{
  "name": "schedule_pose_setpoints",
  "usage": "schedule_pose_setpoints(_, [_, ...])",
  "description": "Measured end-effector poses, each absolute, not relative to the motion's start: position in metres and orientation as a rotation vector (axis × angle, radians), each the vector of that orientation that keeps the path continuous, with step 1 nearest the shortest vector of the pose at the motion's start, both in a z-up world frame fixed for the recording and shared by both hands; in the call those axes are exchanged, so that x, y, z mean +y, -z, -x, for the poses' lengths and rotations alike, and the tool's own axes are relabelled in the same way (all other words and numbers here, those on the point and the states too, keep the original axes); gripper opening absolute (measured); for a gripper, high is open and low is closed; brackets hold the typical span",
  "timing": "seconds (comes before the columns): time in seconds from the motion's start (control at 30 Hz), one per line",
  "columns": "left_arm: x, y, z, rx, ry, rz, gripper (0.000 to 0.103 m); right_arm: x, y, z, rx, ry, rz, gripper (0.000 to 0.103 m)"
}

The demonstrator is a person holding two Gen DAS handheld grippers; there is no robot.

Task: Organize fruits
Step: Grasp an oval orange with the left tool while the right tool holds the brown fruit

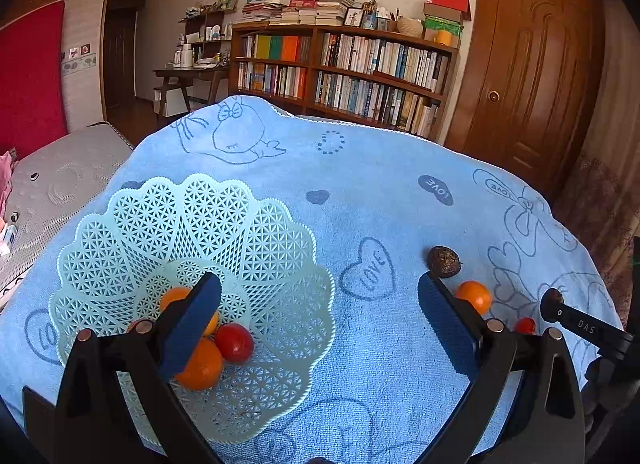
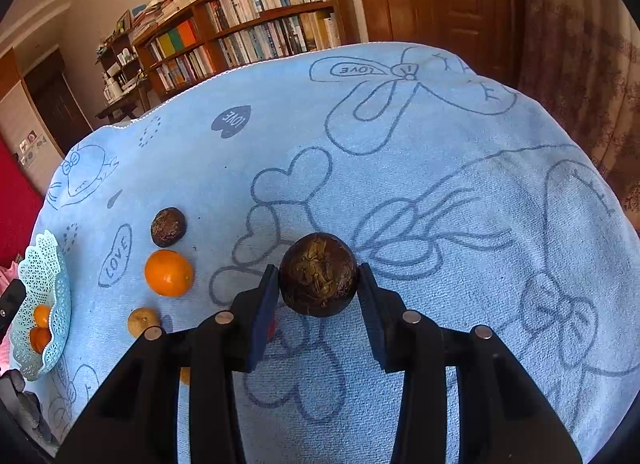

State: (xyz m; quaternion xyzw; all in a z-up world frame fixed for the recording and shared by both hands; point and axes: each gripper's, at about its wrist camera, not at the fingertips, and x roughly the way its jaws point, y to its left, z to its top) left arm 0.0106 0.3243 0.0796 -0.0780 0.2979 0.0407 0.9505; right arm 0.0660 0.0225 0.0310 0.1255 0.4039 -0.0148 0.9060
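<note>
A pale blue lattice basket (image 1: pixel 160 223) sits on the left of the blue towel and holds oranges (image 1: pixel 200 368) and a red tomato (image 1: pixel 234 342). My left gripper (image 1: pixel 320 308) stands open, its left finger over the basket and its right finger over bare towel. In the right wrist view my right gripper (image 2: pixel 318 288) is shut on a dark brown round fruit (image 2: pixel 318 274), low over the towel. To its left lie another dark brown fruit (image 2: pixel 168 226), an orange (image 2: pixel 169 272) and a small yellowish fruit (image 2: pixel 143 321). A small red fruit (image 1: pixel 525 326) lies beside the right gripper.
The blue towel (image 1: pixel 360 183) with heart and "LOVE" prints covers the whole work surface and drops off at the far and right edges. A bed (image 1: pixel 60 183) lies to the left. A bookshelf (image 1: pixel 340 63) and a wooden door (image 1: pixel 532 75) stand behind.
</note>
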Motion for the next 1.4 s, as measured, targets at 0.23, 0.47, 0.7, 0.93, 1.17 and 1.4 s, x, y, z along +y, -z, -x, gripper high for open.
schedule_pose_setpoints(0.23, [0.288, -0.091, -0.017, 0.624, 0.024, 0.094, 0.1, 0.02, -0.021, -0.063, 0.825, 0.015, -0.293, 0.041])
schedule_pose_setpoints(0.47, [0.245, -0.07, -0.049, 0.73, 0.112, 0.056, 0.1, 0.013, -0.02, -0.056, 0.801, 0.026, -0.318, 0.041])
schedule_pose_setpoints(0.7, [0.215, -0.039, -0.081, 0.832, 0.196, 0.049, 0.1, 0.01, -0.02, -0.052, 0.789, 0.023, -0.351, 0.041])
schedule_pose_setpoints(0.93, [0.197, -0.032, -0.098, 0.858, 0.263, 0.024, 0.094, 0.012, -0.018, -0.051, 0.791, 0.023, -0.35, 0.041])
schedule_pose_setpoints(1.17, [0.182, -0.015, -0.112, 0.919, 0.332, -0.014, 0.055, 0.014, -0.018, -0.05, 0.784, 0.039, -0.337, 0.04])
schedule_pose_setpoints(1.4, [0.186, -0.022, -0.103, 0.879, 0.331, -0.011, 0.044, 0.013, -0.018, -0.05, 0.781, 0.041, -0.335, 0.04])
